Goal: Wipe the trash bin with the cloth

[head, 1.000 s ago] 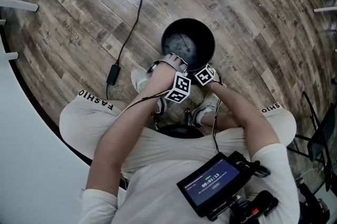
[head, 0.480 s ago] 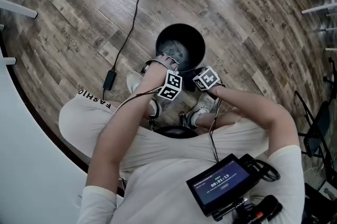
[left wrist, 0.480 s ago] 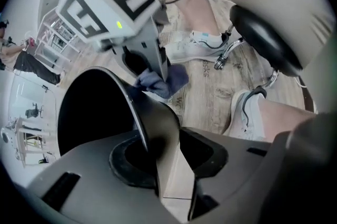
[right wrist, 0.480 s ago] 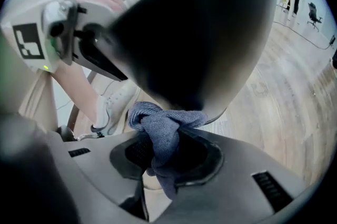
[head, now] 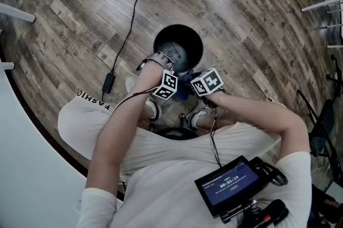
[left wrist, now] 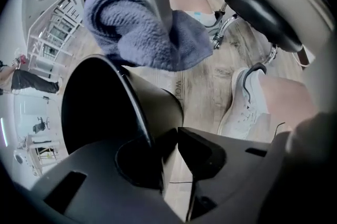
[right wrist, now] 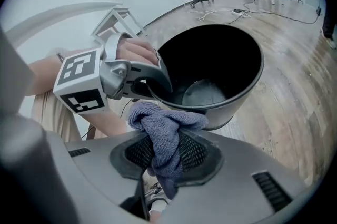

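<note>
Right gripper [right wrist: 167, 150] nose-down, cloth [right wrist: 163, 123] in fingers [right wrist: 199, 155]

Left gripper [left wrist: 169, 139], 9 o'clock of right gripper [right wrist: 166, 152]: jaws just opening astride trash bin [left wrist: 152, 104] rim; right clamps cloth [right wrist: 164, 130].

Quick count: one trash bin [head: 178, 47], one cloth [right wrist: 164, 136], two grippers, a left gripper [left wrist: 171, 138] and a right gripper [right wrist: 168, 152], two white sneakers [head: 134, 82] [head: 202, 112], one floor cable [head: 136, 12], one screen [head: 231, 185].

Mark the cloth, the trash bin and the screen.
cloth [right wrist: 164, 144]: right gripper view, on the hanging fold at its middle.
trash bin [right wrist: 231, 107]: right gripper view, on the outer wall below the rim.
screen [head: 228, 185]: head view, on the middle of the lit display.
</note>
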